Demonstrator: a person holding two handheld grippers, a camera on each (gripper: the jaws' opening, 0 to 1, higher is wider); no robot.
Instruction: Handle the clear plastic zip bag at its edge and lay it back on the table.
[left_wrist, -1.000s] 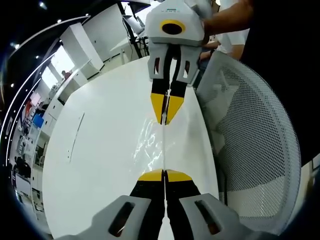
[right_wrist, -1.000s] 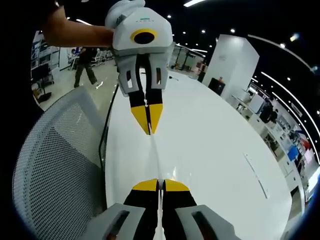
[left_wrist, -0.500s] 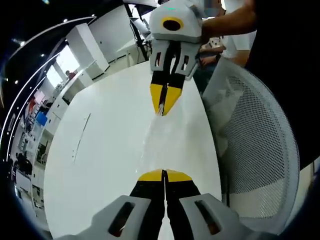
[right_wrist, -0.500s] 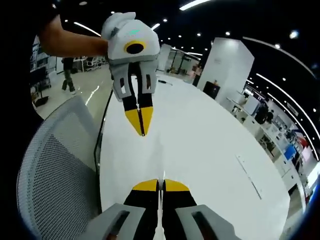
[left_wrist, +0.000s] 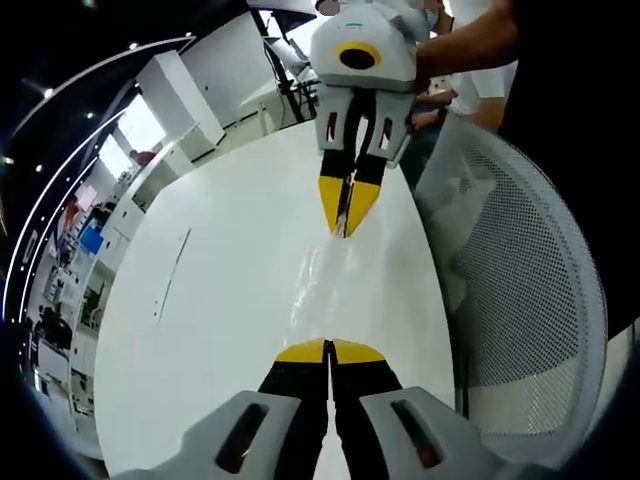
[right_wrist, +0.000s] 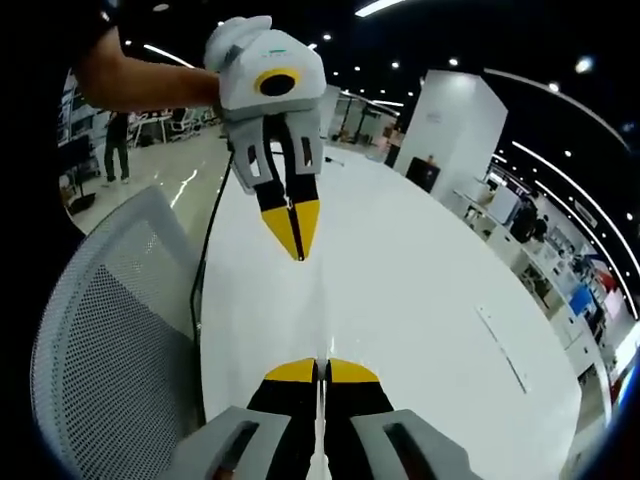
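Since half a second ago, the opposing gripper has shifted a little right in both views, and the bag between the two tools catches more glare in the left gripper view.

A white table (left_wrist: 220, 300) spreads across the centre of the left gripper view and runs up the middle and right of the right gripper view (right_wrist: 420, 330). A white mesh chair back (left_wrist: 520, 300) fills the right side of the left gripper view and sits at the lower left of the right gripper view (right_wrist: 110, 340).

The clear plastic zip bag (left_wrist: 322, 290) is stretched above the tabletop between the two tools, seen edge-on as a thin shiny strip; in the right gripper view it is only a faint line (right_wrist: 316, 320).

The left gripper (left_wrist: 330, 347) at bottom centre has its yellow-tipped jaws pressed together on the near edge of the bag. The right gripper (left_wrist: 346, 222), held by a hand at the top of that view, pinches the far edge with jaws closed. In the right gripper view the same holds: the right gripper (right_wrist: 321, 365) below, the left gripper (right_wrist: 298, 246) above.
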